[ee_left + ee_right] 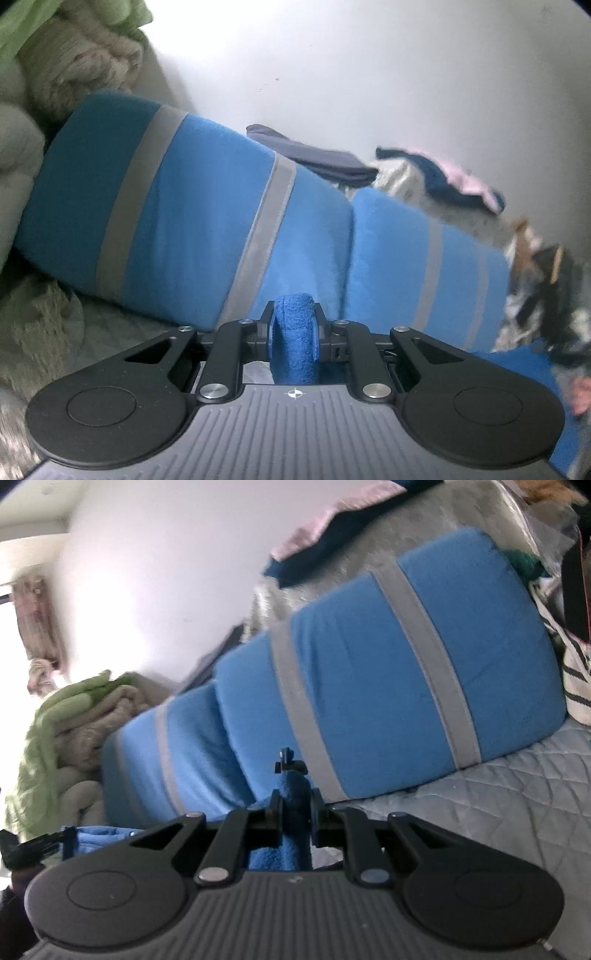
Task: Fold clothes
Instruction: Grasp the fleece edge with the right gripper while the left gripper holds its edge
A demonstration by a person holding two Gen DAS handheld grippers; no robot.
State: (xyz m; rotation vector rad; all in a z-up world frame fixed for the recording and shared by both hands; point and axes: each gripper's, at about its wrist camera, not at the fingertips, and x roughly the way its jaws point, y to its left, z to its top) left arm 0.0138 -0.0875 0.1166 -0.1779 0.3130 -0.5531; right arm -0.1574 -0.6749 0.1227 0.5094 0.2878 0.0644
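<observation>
Both grippers pinching dark blue fleece garment, one fold each

left gripper (294, 325) jaws pressed on a thick rolled fold of blue fleece (294, 339); right gripper (295, 805) clamped on another bunch, cloth trailing to its left; fabric fuzzy, deep blue, bunched between the pads; blue grey-striped cushions (388, 672) just beyond the fingertips; quilted bedcover (498, 797) to the right gripper's right
</observation>
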